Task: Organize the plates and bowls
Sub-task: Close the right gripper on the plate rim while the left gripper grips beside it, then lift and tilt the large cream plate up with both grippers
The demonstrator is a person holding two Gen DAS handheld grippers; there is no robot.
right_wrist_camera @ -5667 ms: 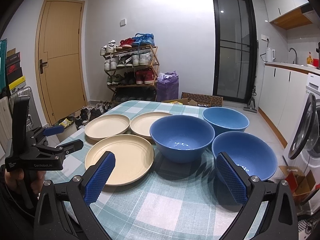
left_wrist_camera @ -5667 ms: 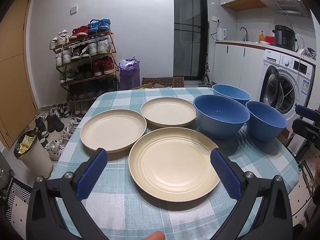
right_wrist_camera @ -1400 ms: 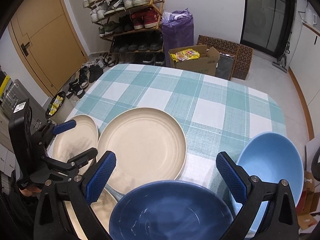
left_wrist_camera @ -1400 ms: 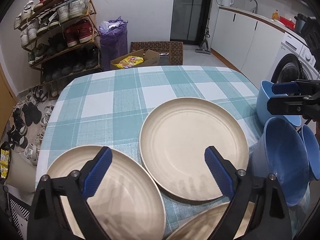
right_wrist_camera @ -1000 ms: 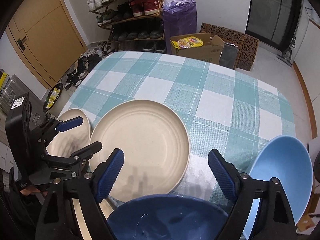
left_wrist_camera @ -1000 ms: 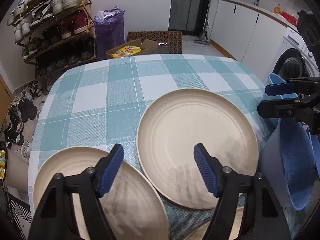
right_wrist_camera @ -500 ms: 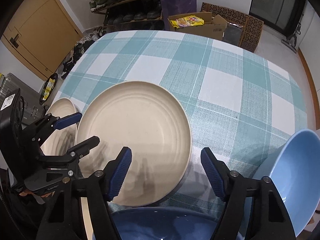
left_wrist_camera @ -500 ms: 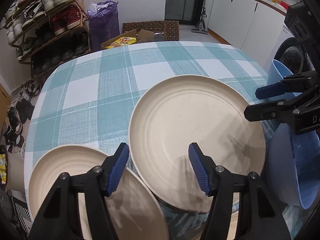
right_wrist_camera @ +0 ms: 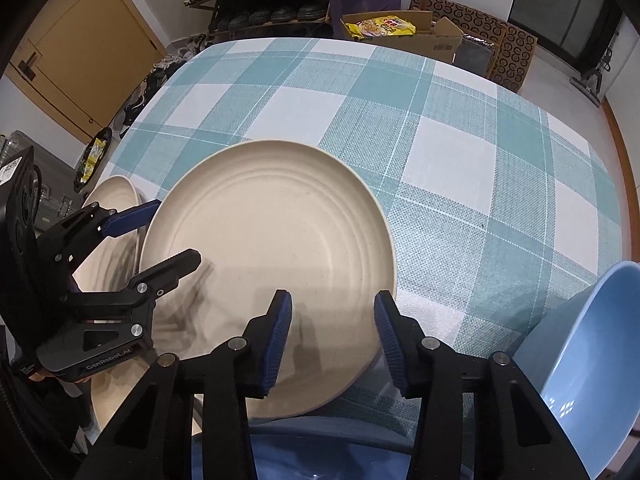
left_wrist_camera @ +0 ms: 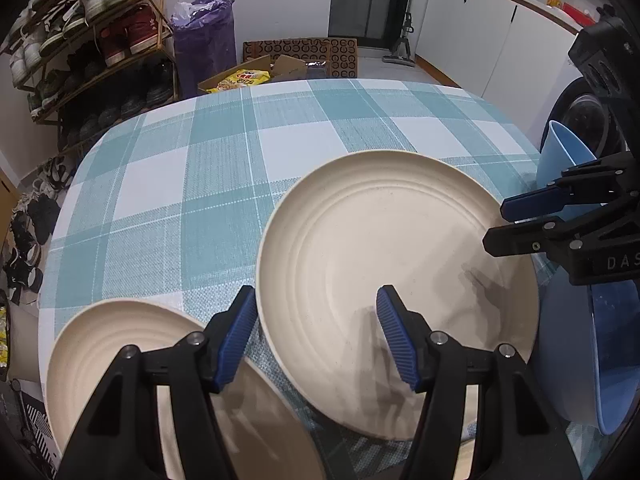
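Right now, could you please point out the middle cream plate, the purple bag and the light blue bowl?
middle cream plate [right_wrist_camera: 272, 248]: right wrist view, its centre.
purple bag [left_wrist_camera: 204, 36]: left wrist view, its front.
light blue bowl [right_wrist_camera: 588, 360]: right wrist view, inner wall.

Desk [left_wrist_camera: 224, 184] with rounded corners, covered by a teal-and-white checked cloth [right_wrist_camera: 460, 152]. Its far half carries nothing. Resting on the cloth: a large cream plate [left_wrist_camera: 384, 240] near the middle; a second cream plate [left_wrist_camera: 120, 344] at its left, rims close together; a dark blue bowl [left_wrist_camera: 576, 360] at the right, just beside the large plate; a light blue bowl [right_wrist_camera: 588, 344] farther right near the desk edge.
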